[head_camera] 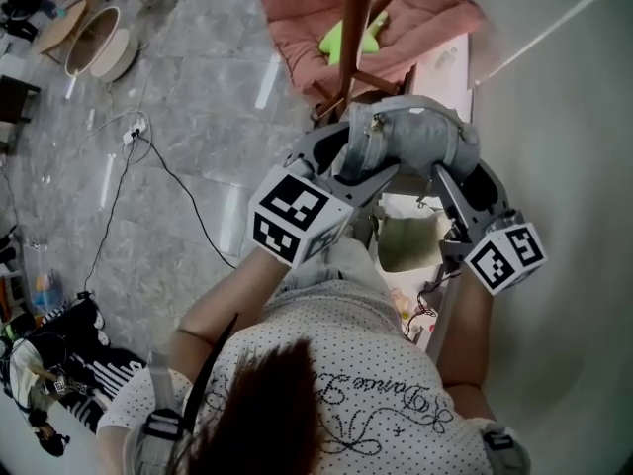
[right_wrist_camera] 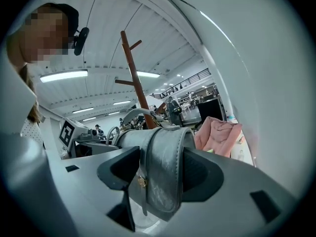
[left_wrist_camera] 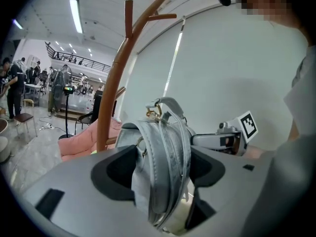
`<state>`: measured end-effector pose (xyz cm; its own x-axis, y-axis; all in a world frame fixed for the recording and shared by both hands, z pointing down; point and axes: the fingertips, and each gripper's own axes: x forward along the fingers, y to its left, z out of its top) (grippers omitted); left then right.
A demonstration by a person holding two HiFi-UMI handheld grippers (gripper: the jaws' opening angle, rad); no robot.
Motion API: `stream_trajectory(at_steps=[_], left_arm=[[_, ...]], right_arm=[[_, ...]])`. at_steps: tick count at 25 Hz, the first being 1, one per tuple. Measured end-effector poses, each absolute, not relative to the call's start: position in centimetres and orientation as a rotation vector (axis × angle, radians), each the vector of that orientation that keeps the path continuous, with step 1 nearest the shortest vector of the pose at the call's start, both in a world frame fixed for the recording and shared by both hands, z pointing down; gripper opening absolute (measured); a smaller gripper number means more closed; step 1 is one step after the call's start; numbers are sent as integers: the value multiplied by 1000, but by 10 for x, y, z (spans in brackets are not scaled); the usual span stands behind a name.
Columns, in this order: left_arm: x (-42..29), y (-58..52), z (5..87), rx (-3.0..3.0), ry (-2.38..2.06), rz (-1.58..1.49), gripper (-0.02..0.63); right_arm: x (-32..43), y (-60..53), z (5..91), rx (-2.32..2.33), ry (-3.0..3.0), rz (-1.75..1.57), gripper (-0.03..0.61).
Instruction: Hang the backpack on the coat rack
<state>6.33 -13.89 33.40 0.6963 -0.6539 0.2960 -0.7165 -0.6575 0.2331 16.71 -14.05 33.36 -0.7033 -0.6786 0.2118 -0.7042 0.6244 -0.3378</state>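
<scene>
A small grey leather backpack (head_camera: pixel 410 137) is held up between both grippers, close in front of the brown wooden coat rack (head_camera: pixel 356 23). My left gripper (head_camera: pixel 346 161) is shut on the backpack's (left_wrist_camera: pixel 165 169) straps and side edge. My right gripper (head_camera: pixel 457 171) is shut on the other side of the backpack (right_wrist_camera: pixel 165 167), clamping a wide strap. The top handle with gold ring (left_wrist_camera: pixel 157 110) stands up above the bag. The rack's pole and upper pegs (left_wrist_camera: pixel 129 19) rise behind and left of it; in the right gripper view the coat rack (right_wrist_camera: pixel 133 68) stands just beyond the bag.
A pink cushioned chair (head_camera: pixel 371 18) with a yellow-green item (head_camera: pixel 348 38) stands behind the rack's base. A white wall (head_camera: pixel 564 117) runs along the right. Cables (head_camera: pixel 138 151) and bowls (head_camera: pixel 99 43) lie on the grey floor at left. People stand far off in the hall (left_wrist_camera: pixel 15 83).
</scene>
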Motion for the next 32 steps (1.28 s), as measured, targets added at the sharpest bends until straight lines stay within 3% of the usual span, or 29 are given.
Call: stream_trajectory(at_steps=[32], left_arm=[[85, -168, 422, 2258, -1236, 375, 282]], right_arm=[[179, -214, 415, 730, -2696, 723, 267]])
